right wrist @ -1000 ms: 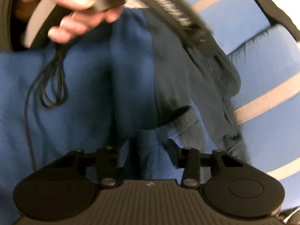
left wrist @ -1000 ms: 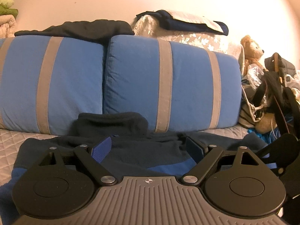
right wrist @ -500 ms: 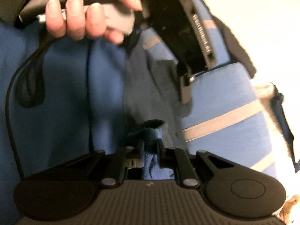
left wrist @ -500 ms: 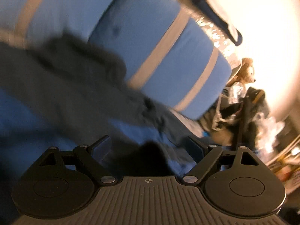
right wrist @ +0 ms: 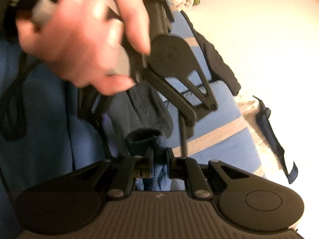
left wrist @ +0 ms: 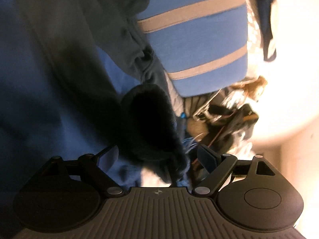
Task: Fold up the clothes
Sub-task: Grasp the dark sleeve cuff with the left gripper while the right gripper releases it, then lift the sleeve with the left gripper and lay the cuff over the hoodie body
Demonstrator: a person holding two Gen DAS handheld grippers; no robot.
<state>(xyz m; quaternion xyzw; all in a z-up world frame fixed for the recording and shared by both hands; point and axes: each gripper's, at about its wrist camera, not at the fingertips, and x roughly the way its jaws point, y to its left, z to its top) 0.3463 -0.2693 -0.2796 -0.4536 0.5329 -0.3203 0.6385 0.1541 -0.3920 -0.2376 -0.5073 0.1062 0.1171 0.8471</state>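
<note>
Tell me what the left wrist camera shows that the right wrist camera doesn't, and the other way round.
Only the left wrist view shows the open left gripper around a dark sleeve cuff, not clamped on it, plus a blurred clutter of bags to the right.

Only the right wrist view shows the right gripper shut on a blue cuff, and a hand holding the other gripper above it.

Both show the blue fleece top and the blue cushion with grey stripes.
</note>
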